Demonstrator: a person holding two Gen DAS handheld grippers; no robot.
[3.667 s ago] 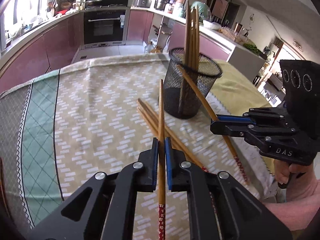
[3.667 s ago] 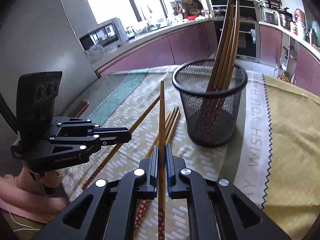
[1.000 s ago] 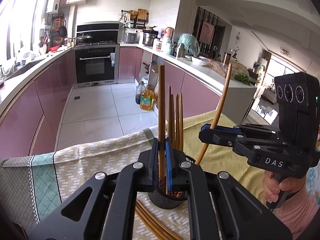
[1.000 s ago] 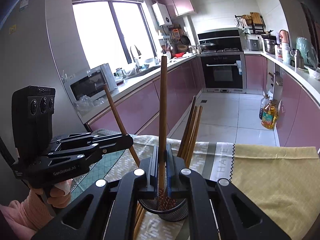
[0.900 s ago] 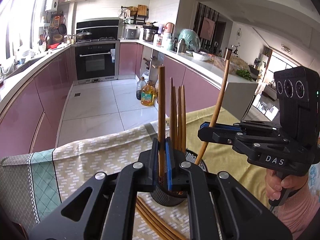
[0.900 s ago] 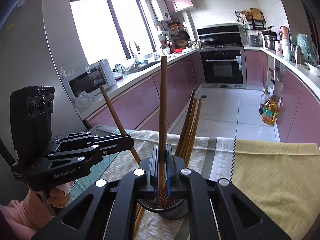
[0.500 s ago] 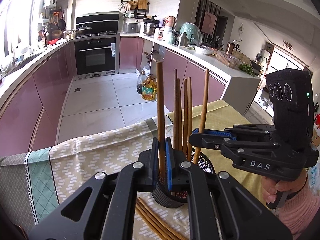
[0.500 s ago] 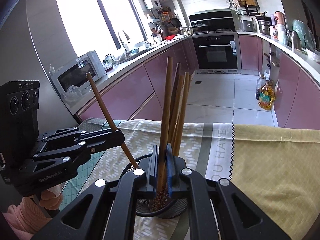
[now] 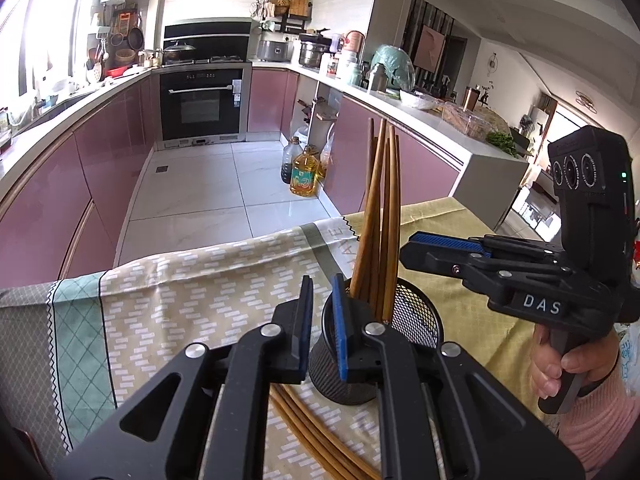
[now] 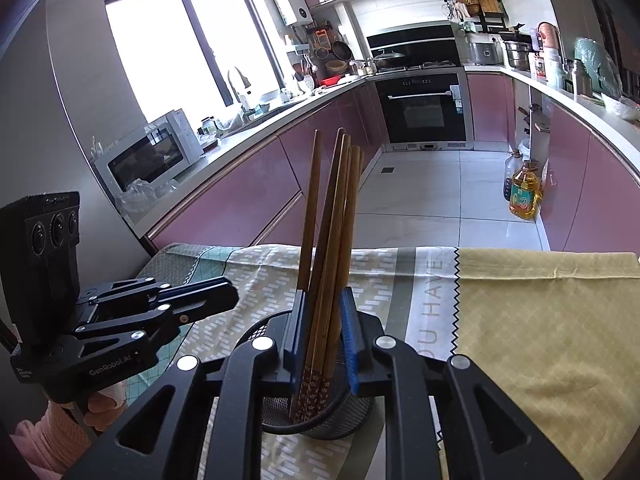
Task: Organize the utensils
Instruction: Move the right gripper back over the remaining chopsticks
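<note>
A black mesh cup (image 9: 416,322) stands on the patterned tablecloth (image 9: 192,292) and holds several wooden chopsticks (image 9: 380,216) upright. My left gripper (image 9: 322,304) is open and empty, just left of the cup and above its rim. My right gripper (image 10: 324,320) is open over the cup (image 10: 280,420); the chopsticks (image 10: 332,240) stand between its jaws, free of the pads. The right gripper also shows in the left wrist view (image 9: 444,250), and the left gripper in the right wrist view (image 10: 192,300). A few more chopsticks (image 9: 316,436) lie on the cloth near me.
The table's far edge drops to a tiled kitchen floor with oil bottles (image 9: 304,172). Pink cabinets, an oven (image 9: 202,104) and a microwave (image 10: 148,156) line the walls. A yellow cloth (image 10: 540,320) covers the table's right side.
Both grippers have opened and let go of their chopsticks, which now stand in the cup with the others. Both grippers have dropped lower toward the cup.
</note>
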